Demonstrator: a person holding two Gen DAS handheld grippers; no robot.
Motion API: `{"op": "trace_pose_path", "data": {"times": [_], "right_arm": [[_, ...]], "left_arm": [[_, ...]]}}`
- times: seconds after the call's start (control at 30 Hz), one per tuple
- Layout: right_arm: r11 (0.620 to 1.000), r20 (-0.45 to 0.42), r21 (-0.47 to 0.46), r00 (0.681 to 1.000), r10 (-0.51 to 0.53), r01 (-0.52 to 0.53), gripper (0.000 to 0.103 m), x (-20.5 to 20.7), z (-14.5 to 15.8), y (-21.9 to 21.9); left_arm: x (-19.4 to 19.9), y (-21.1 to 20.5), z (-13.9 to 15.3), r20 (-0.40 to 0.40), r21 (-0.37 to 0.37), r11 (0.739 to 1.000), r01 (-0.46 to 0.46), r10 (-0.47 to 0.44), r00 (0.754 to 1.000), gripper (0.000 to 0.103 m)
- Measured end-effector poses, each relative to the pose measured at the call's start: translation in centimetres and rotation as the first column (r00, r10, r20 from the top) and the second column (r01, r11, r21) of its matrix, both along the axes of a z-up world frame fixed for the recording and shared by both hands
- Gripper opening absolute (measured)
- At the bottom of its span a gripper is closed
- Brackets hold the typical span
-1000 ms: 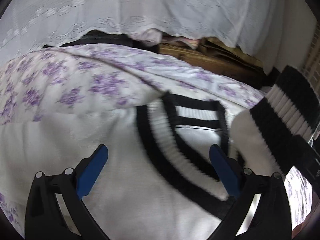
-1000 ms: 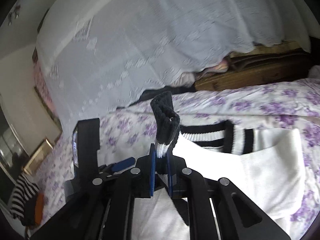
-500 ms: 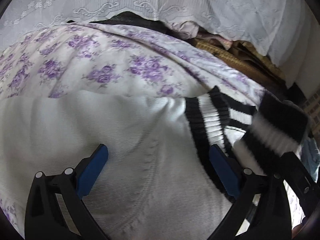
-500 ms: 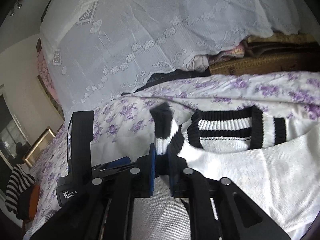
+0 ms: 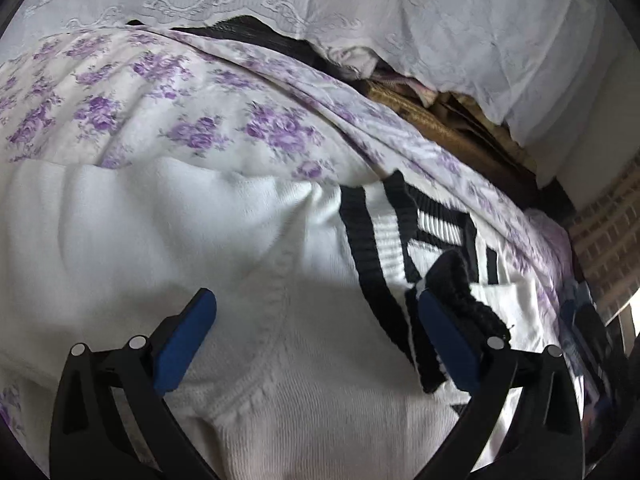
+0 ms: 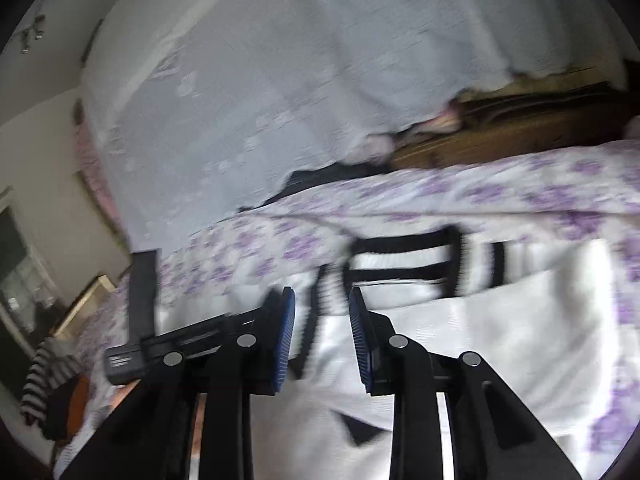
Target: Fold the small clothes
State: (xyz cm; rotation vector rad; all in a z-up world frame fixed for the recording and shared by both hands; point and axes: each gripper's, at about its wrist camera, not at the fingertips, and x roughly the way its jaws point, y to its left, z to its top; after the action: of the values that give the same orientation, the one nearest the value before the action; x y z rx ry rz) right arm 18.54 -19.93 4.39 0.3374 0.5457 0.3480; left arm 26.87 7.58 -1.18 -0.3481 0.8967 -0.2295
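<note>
A white knit sweater [image 5: 248, 288] with black-striped collar and cuffs lies spread on the floral bedspread [image 5: 168, 92]. Its black-striped sleeve cuff [image 5: 460, 292] lies folded across the body, right beside my left gripper's right finger. My left gripper [image 5: 316, 332] is open wide, low over the sweater's body, holding nothing. In the right wrist view the sweater [image 6: 480, 340] and its striped collar [image 6: 400, 260] show blurred. My right gripper [image 6: 322, 320] is partly open and empty just above the sweater.
A white lace cover [image 5: 400, 20] hangs behind the bed. Brown folded fabric [image 5: 452, 128] lies at the bed's far edge. A striped garment [image 6: 44, 376] lies at the left in the right wrist view. The left gripper's body [image 6: 140, 320] is there too.
My right gripper carried the sleeve cuff across the sweater, opened and let it go; the cuff now lies on the body. My left gripper shifted over the sweater, still open.
</note>
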Motion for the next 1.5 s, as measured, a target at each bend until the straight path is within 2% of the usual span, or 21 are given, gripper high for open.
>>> {"op": "trace_pose_path", "data": {"times": [0.07, 0.13, 0.23, 0.33, 0.43, 0.6, 0.73, 0.83, 0.93, 1.0, 1.03, 1.07, 1.1, 1.13, 1.23, 1.3, 1.33, 1.43, 1.5], "right_arm": [[0.999, -0.009, 0.009, 0.999, -0.045, 0.045, 0.029, -0.2, -0.2, -2.0], [0.993, -0.023, 0.013, 0.993, -0.117, 0.117, 0.029, -0.4, -0.5, -4.2], [0.982, -0.064, 0.066, 0.983, -0.171, 0.175, 0.029, -0.3, -1.2, -7.1], [0.974, -0.084, 0.096, 0.976, -0.199, 0.207, 0.029, -0.4, -1.5, -8.6], [0.974, -0.078, 0.098, 0.977, -0.199, 0.206, 0.029, -0.8, -1.4, -8.8], [0.975, -0.068, 0.090, 0.978, -0.195, 0.201, 0.029, -1.1, -1.2, -8.7], [0.974, -0.075, 0.093, 0.977, -0.199, 0.205, 0.029, -1.0, -1.4, -8.9], [0.975, -0.080, 0.088, 0.977, -0.196, 0.203, 0.029, -0.9, -1.6, -8.8], [0.976, -0.086, 0.083, 0.978, -0.192, 0.200, 0.029, -0.7, -1.8, -8.9], [0.976, -0.093, 0.087, 0.977, -0.194, 0.202, 0.028, -0.5, -2.1, -9.1], [0.974, -0.100, 0.094, 0.975, -0.196, 0.206, 0.026, -0.3, -2.3, -9.5], [0.973, -0.105, 0.099, 0.974, -0.199, 0.210, 0.025, -0.1, -2.5, -9.7], [0.971, -0.110, 0.105, 0.973, -0.203, 0.215, 0.021, 0.1, -2.7, -10.1], [0.970, -0.115, 0.104, 0.971, -0.209, 0.221, 0.018, 0.4, -2.9, -10.4], [0.965, -0.134, 0.113, 0.966, -0.221, 0.237, 0.013, 1.1, -3.5, -11.4], [0.966, -0.147, 0.110, 0.965, -0.216, 0.233, 0.013, 1.7, -3.8, -11.7], [0.969, -0.165, 0.097, 0.963, -0.211, 0.228, 0.013, 2.2, -4.2, -11.8], [0.965, -0.279, 0.047, 0.931, -0.236, 0.258, 0.011, 3.9, -6.9, -12.4], [0.955, -0.328, 0.112, 0.918, -0.225, 0.274, 0.004, 4.2, -8.4, -13.4]], "left_arm": [[-0.1, -0.2, 0.0, -0.004, -0.015, 1.000, 0.016, -0.016, 1.000, 0.099], [-0.2, -0.1, 0.1, -0.005, -0.062, 0.997, 0.038, -0.039, 0.999, 0.099], [-0.3, 0.6, 0.5, 0.003, -0.140, 0.989, 0.045, -0.045, 0.999, 0.099], [-0.3, 0.9, 0.5, -0.006, -0.146, 0.989, 0.033, -0.035, 0.999, 0.099], [-0.4, 1.0, 0.6, -0.005, -0.167, 0.985, 0.046, -0.047, 0.999, 0.099], [-1.1, 0.4, 1.6, 0.041, -0.256, 0.957, 0.134, -0.128, 0.991, 0.099], [-0.7, -0.2, 0.8, 0.022, -0.236, 0.960, 0.153, -0.152, 0.988, 0.099], [0.0, -0.4, -0.8, -0.039, -0.283, 0.947, 0.148, -0.166, 0.985, 0.098], [-0.2, -1.1, -0.6, -0.018, -0.306, 0.933, 0.191, -0.206, 0.978, 0.093], [-0.5, -1.5, -0.4, -0.009, -0.292, 0.936, 0.197, -0.209, 0.978, 0.092], [-0.5, -1.8, -0.5, -0.007, -0.275, 0.941, 0.200, -0.210, 0.978, 0.088], [-0.5, -2.0, -0.7, -0.010, -0.253, 0.947, 0.198, -0.207, 0.978, 0.075], [-0.3, -2.0, -1.0, -0.016, -0.235, 0.953, 0.192, -0.202, 0.979, 0.068], [-0.2, -2.0, -1.4, -0.025, -0.218, 0.960, 0.179, -0.189, 0.982, 0.057], [0.2, -1.4, -1.9, -0.031, -0.207, 0.967, 0.145, -0.155, 0.988, 0.035], [0.4, -1.1, -1.9, -0.023, -0.205, 0.969, 0.138, -0.146, 0.989, 0.030], [0.4, -1.1, -1.8, -0.017, -0.199, 0.971, 0.137, -0.143, 0.990, 0.022], [0.4, -0.9, -1.8, -0.009, -0.152, 0.981, 0.118, -0.121, 0.993, 0.009], [0.8, -0.4, -2.2, -0.028, -0.146, 0.984, 0.099, -0.105, 0.994, 0.007]]}}
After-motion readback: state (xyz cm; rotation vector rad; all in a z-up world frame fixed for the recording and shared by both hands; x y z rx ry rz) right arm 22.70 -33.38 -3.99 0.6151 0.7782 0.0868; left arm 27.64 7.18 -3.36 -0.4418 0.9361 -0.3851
